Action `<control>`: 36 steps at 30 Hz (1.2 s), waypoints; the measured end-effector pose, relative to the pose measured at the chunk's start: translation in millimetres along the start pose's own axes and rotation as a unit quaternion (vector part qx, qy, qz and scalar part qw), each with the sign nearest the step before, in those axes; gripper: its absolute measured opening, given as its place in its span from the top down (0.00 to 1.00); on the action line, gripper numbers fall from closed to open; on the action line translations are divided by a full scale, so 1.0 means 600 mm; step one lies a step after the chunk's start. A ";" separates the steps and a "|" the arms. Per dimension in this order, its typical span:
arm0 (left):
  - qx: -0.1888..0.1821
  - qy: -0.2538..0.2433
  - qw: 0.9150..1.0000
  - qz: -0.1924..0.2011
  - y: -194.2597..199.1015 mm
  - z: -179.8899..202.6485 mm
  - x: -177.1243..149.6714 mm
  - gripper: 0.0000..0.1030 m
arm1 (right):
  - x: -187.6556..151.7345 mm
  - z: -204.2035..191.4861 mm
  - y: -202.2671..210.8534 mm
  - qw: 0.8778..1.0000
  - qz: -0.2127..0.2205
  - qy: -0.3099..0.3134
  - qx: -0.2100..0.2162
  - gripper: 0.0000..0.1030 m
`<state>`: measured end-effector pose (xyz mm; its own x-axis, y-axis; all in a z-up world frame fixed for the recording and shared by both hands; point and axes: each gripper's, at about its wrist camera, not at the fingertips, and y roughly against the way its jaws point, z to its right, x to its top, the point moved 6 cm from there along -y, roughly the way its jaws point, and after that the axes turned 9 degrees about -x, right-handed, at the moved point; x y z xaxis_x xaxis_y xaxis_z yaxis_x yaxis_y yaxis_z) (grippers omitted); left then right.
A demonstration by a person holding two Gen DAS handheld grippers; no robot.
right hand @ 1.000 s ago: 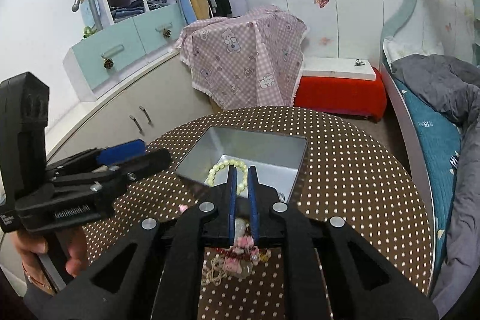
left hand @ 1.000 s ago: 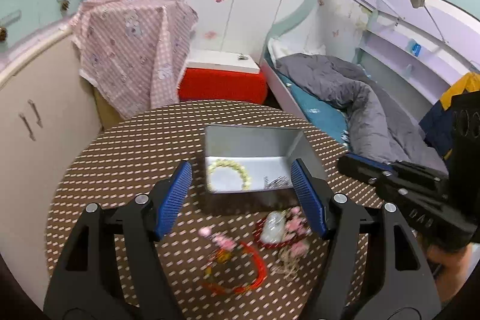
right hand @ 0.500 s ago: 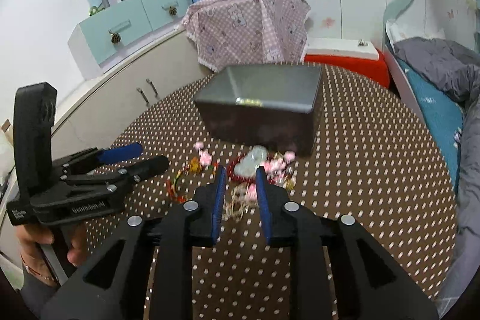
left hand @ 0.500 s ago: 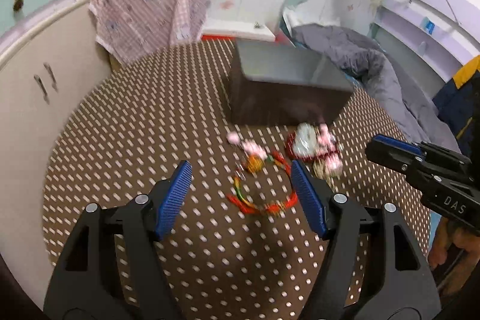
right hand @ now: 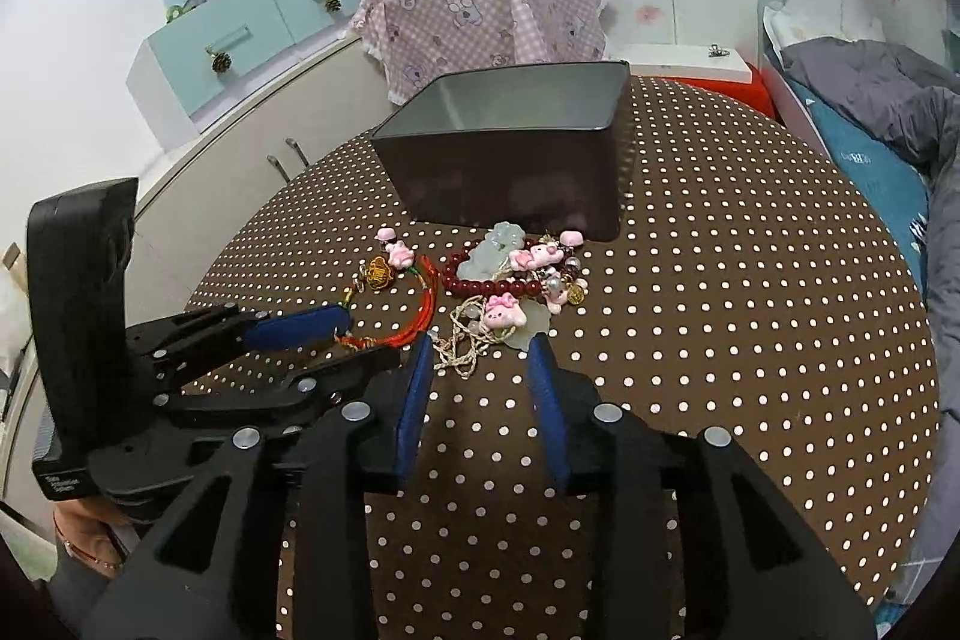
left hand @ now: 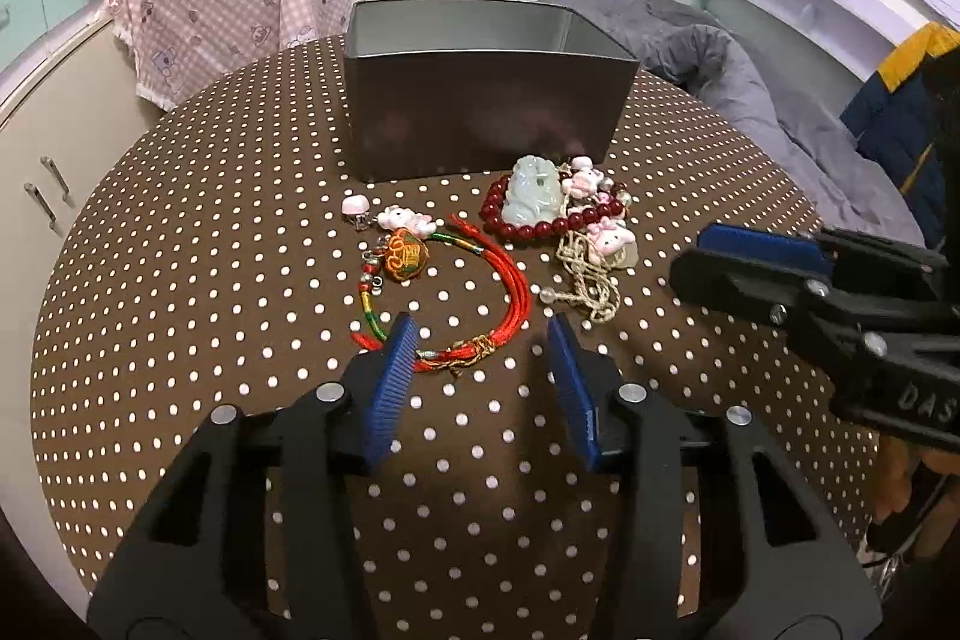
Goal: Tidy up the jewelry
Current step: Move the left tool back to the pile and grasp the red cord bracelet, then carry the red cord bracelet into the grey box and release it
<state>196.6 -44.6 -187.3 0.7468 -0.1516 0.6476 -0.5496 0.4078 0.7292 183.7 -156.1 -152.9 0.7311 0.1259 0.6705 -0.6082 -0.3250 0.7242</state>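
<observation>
Hovering L gripper, jaws closing round red cord bracelet | R gripper jaws opening, empty

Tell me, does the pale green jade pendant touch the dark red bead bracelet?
Touching. In the left wrist view the jade pendant lies on the red bead bracelet, overlapping its beads with no gap.

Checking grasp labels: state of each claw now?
Left claw: open, just been closing, red cord between the jaws, not gripped.
Right claw: open, just been opening, empty.
</observation>
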 end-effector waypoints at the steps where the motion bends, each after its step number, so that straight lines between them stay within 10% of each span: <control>1: 0.002 -0.002 1.000 -0.002 -0.002 -0.001 0.002 0.59 | 0.000 0.001 0.000 1.000 -0.001 0.000 0.000 0.69; 10: 0.050 -0.026 0.998 -0.009 -0.005 -0.013 0.011 0.93 | 0.005 -0.007 -0.001 1.000 0.000 0.003 0.006 0.67; 24: 0.034 0.099 0.988 0.117 0.131 -0.112 0.010 0.93 | 0.027 -0.062 -0.024 0.999 -0.006 0.032 0.024 0.67; 36: 0.035 0.117 0.985 0.119 0.122 -0.128 0.022 0.93 | 0.065 -0.144 -0.128 0.992 -0.039 0.116 -0.020 0.68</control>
<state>195.1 52.3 -142.2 0.6557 0.1551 0.7389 -0.7371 0.3433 0.5821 232.2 -45.2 -168.5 0.6886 0.3630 0.6277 -0.5673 -0.2694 0.7782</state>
